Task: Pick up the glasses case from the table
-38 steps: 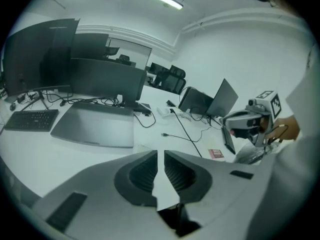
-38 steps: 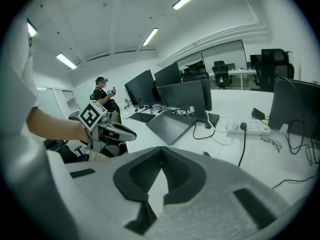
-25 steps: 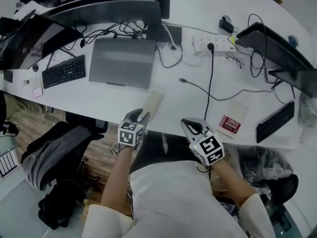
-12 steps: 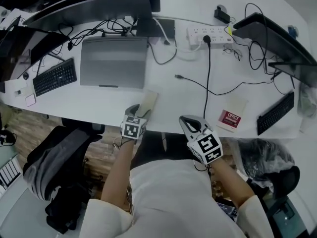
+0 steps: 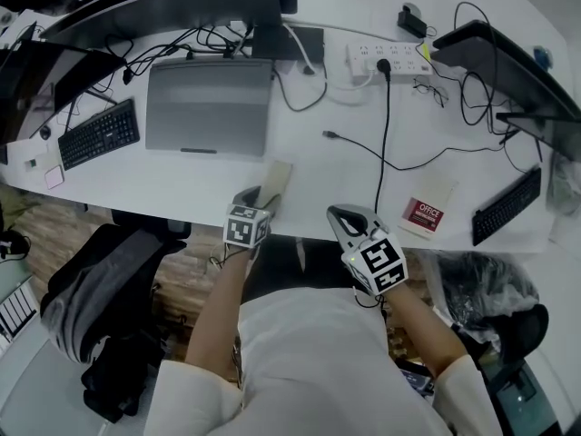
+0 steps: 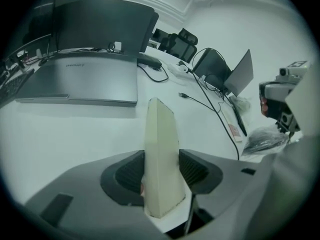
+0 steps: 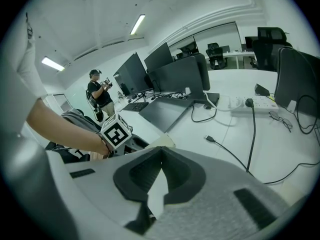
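The glasses case (image 5: 275, 185) is a long cream box lying near the front edge of the white table (image 5: 327, 184). In the left gripper view the case (image 6: 160, 149) runs straight away between the two dark pads, and both pads lie against its sides. My left gripper (image 5: 257, 200) is closing on the case's near end, which still rests on the table. My right gripper (image 5: 343, 216) hangs over the table's front edge to the right, shut with nothing in it (image 7: 160, 151). From there the case (image 7: 163, 140) shows just beyond the jaws.
A closed grey laptop (image 5: 209, 107) lies behind the case, with a black keyboard (image 5: 98, 134) to its left. A black cable (image 5: 381, 153) runs from a power strip (image 5: 386, 59) past a red-and-white packet (image 5: 422, 214). A chair with a backpack (image 5: 100, 289) stands at the left.
My left gripper has sunk toward the table and now straddles the case's near end. The right gripper has barely moved.
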The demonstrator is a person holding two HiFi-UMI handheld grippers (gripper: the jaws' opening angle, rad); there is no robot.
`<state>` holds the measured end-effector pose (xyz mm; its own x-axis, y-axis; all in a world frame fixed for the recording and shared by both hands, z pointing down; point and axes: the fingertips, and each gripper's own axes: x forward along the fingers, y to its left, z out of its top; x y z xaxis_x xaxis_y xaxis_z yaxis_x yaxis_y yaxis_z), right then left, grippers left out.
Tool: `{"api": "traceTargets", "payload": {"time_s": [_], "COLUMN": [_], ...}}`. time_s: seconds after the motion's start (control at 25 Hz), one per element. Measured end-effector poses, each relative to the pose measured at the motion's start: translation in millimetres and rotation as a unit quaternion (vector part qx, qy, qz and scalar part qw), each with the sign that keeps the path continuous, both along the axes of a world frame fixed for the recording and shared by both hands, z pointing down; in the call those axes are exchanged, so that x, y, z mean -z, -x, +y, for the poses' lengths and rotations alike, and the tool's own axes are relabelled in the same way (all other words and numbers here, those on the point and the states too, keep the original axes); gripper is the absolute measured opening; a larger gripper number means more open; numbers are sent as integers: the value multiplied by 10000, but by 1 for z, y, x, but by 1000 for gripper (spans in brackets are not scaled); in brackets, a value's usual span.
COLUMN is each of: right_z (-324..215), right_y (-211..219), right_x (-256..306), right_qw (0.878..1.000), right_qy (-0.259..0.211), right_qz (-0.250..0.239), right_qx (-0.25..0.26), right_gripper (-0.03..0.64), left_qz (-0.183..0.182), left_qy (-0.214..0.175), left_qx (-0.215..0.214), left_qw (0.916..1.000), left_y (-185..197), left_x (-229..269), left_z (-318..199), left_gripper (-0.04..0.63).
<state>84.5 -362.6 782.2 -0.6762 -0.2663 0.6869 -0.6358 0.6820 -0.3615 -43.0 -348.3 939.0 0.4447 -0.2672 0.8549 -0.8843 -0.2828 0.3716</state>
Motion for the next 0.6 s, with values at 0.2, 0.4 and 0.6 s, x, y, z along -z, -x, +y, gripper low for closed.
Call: {"api": "traceTargets", "payload": {"time_s": [0.2, 0.4, 0.6], "right_z": [-2, 0, 1], "right_y": [-5, -13, -20], "right_x": [3, 5, 11], "right_qw": [10000, 9999, 9997], "right_qy": [-55, -117, -204], "right_qz": [29, 77, 99], "right_qx": [39, 50, 85], "right_gripper": [-2, -2, -2], "left_qz": [293, 442, 558], "left_qy": [-40, -93, -165], "left_qx": [334, 491, 634], "left_qw": [9990, 9978, 9963], "left_y": [-2, -5, -7], "left_x": [11, 16, 25], "left_z": [-3, -4, -5], "left_gripper": [153, 143, 140]}}
